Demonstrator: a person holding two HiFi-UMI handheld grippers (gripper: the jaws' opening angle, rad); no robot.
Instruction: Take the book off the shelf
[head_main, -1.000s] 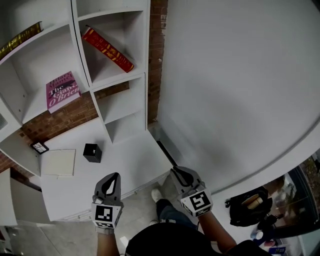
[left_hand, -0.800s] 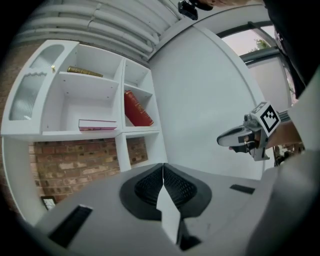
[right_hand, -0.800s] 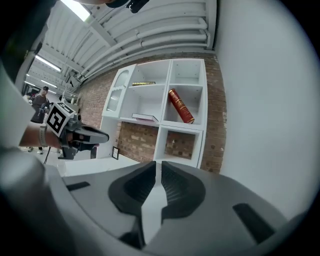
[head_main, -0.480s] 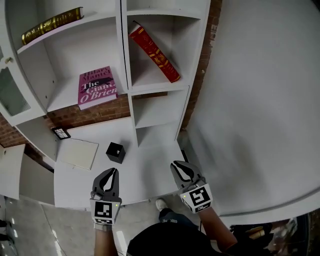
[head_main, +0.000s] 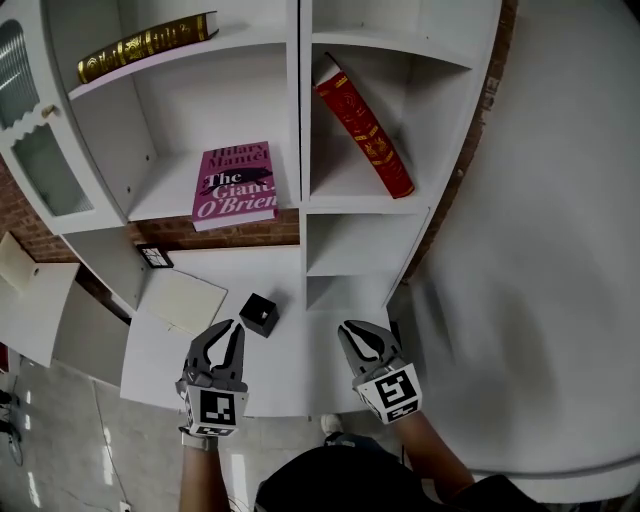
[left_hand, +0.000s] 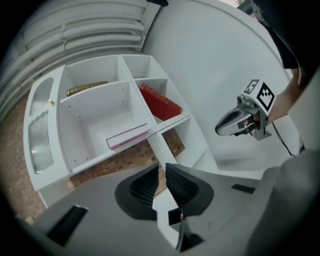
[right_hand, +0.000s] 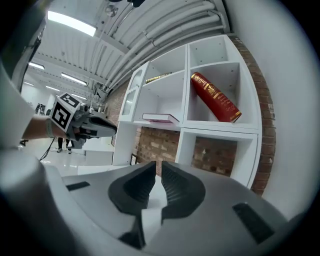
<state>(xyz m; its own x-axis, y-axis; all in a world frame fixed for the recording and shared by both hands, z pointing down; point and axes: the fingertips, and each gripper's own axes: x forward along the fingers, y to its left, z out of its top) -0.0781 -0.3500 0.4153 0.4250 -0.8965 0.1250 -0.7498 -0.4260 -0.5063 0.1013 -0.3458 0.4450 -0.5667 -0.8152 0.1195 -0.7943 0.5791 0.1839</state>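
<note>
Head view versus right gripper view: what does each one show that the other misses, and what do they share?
Only the head view shows the black box and the white pad on the desk. Only the right gripper view shows the ceiling lights and pipes. Both show the red book leaning in its compartment and the pink book lying flat.
</note>
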